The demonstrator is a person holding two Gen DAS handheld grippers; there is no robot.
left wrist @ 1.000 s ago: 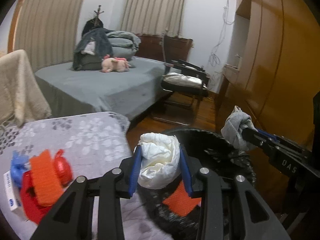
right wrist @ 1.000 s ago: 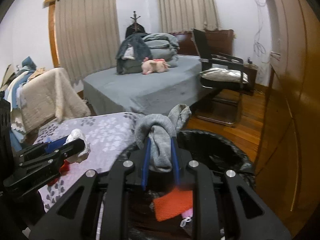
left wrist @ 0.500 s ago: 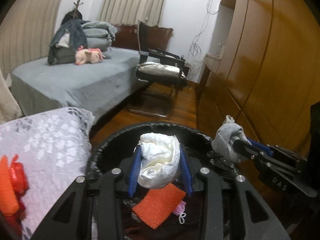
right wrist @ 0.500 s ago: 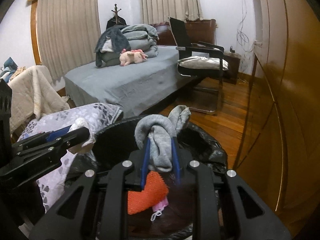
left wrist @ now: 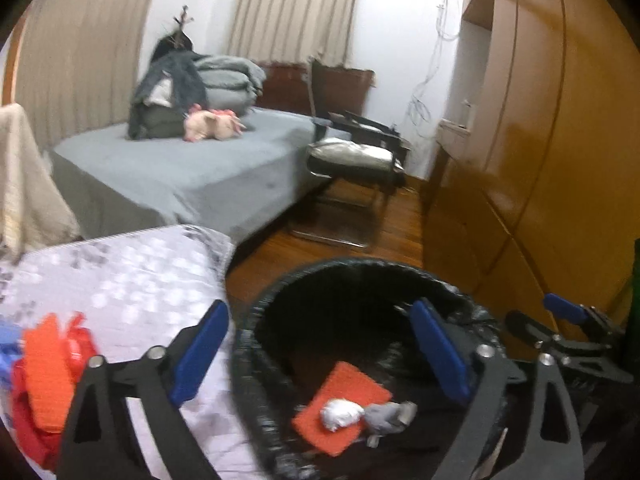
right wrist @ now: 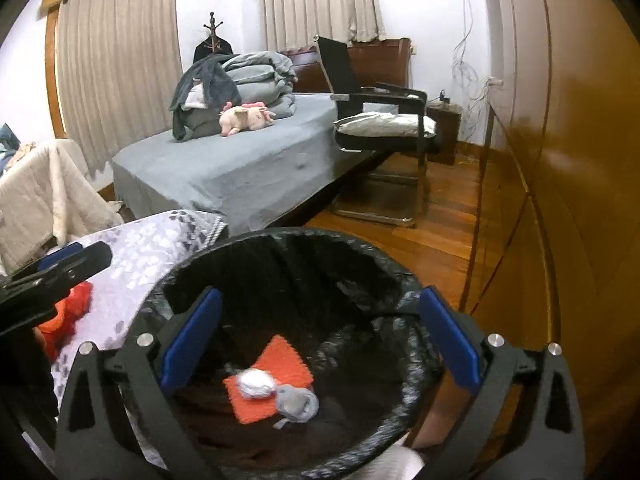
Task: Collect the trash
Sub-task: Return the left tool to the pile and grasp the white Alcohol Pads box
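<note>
A bin lined with a black bag [left wrist: 352,276] [right wrist: 280,240] stands beside the table. At its bottom lie an orange pad [left wrist: 352,384] [right wrist: 280,356], a crumpled white wad [left wrist: 340,414] [right wrist: 254,385] and a grey sock [left wrist: 386,414] [right wrist: 298,402]. My left gripper [left wrist: 320,350] is open and empty over the bin's left rim. My right gripper [right wrist: 318,338] is open and empty over the bin mouth. The right gripper also shows at the right edge of the left wrist view [left wrist: 560,320]. The left gripper shows at the left of the right wrist view [right wrist: 60,268].
The table with a grey flowered cloth [left wrist: 132,276] [right wrist: 140,248] holds orange and red items [left wrist: 48,360] [right wrist: 68,308] and something blue at its left. A wooden wardrobe [left wrist: 540,160] stands right of the bin. A bed [right wrist: 240,160] and a black chair [right wrist: 380,120] stand beyond.
Both grippers have opened. The white wad has dropped from the left one and the grey sock from the right one; both now lie in the bin on the orange pad.
</note>
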